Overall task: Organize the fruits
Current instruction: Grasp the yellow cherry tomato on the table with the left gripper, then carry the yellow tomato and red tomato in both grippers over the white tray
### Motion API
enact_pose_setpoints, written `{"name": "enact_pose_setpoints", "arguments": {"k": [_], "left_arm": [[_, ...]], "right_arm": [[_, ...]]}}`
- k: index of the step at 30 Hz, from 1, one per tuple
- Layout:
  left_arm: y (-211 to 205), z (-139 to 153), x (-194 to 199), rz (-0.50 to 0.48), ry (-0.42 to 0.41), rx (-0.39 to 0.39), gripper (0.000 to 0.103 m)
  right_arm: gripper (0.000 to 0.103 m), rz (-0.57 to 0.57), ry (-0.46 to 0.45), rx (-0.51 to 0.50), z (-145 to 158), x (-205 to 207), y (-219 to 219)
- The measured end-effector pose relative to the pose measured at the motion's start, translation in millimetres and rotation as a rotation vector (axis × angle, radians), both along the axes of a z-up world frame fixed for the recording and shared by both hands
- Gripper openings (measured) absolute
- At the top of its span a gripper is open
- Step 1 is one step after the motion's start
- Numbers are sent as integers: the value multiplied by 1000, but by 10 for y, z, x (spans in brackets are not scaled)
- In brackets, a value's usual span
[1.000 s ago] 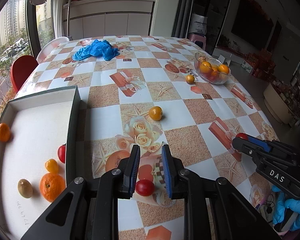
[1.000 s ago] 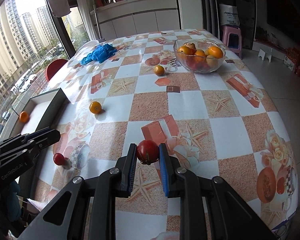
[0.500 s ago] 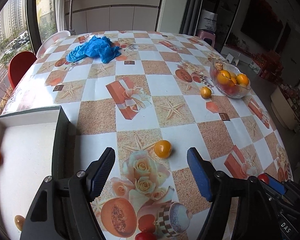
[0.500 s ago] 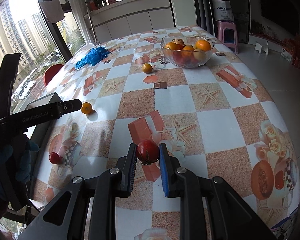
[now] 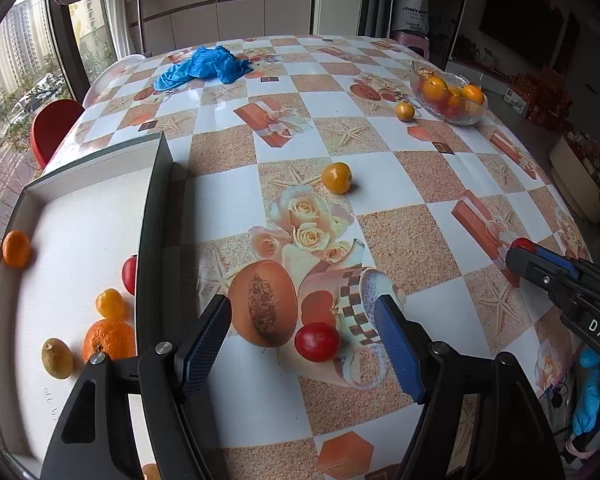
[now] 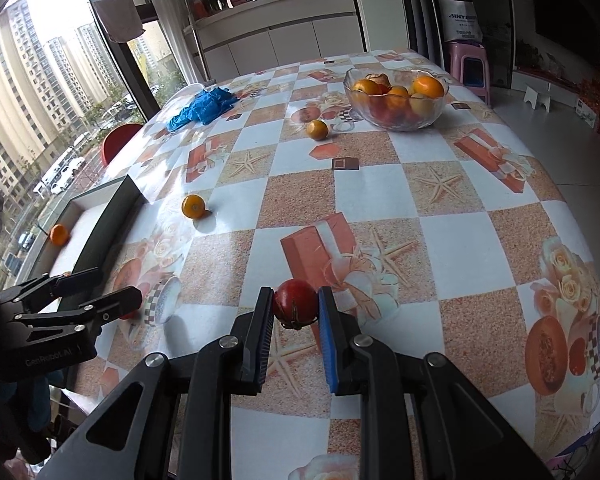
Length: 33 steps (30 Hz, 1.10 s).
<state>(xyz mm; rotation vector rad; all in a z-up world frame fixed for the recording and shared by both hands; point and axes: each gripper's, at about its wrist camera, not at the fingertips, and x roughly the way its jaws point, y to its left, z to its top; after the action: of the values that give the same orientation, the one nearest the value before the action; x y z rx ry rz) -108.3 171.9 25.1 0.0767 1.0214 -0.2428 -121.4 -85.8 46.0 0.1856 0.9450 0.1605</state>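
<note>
My left gripper (image 5: 302, 336) is open, its jaws wide on either side of a small red tomato (image 5: 317, 341) that lies on the tablecloth. My right gripper (image 6: 294, 312) is shut on a larger red tomato (image 6: 294, 307) and holds it above the table; it also shows in the left wrist view (image 5: 540, 264). The left gripper shows at the left of the right wrist view (image 6: 100, 300). A white tray (image 5: 76, 216) on the left holds several fruits, among them an orange (image 5: 109, 339). A glass bowl (image 6: 394, 98) of fruit stands at the far right.
Two loose yellow-orange fruits lie on the table, one mid-table (image 5: 337, 177) and one beside the bowl (image 5: 405, 111). A blue crumpled glove (image 5: 206, 66) lies at the far end. A red chair (image 5: 54, 126) stands beyond the table's left edge.
My left gripper opened and let go of the small red tomato, rose away, then came back down around it with jaws wide. My right gripper kept its hold on the larger tomato.
</note>
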Motion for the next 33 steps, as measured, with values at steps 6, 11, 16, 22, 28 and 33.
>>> {"name": "enact_pose_setpoints", "arguments": {"k": [6,11,16,22,28,33], "left_arm": [[-261,135,417,-33,-41,16,75],[-395,-1,822,3,3,7,75],[-462,-122,926,-1,27,20,45],[-396,-86,910,-2,44,-55,25],[-238,181,711,1,1,-149,25],[-3,432,447,5,-60,-175,25]], "right_arm": [[24,-17,-8,5,38,-48,-45],[24,-21,-9,2,58,-65,-86],[24,-31,-5,4,46,-41,-152],[24,-27,2,7,33,-17,-141],[24,-13,-3,-4,109,-17,-52],[24,15,-18,-11,242,-10,112]]}}
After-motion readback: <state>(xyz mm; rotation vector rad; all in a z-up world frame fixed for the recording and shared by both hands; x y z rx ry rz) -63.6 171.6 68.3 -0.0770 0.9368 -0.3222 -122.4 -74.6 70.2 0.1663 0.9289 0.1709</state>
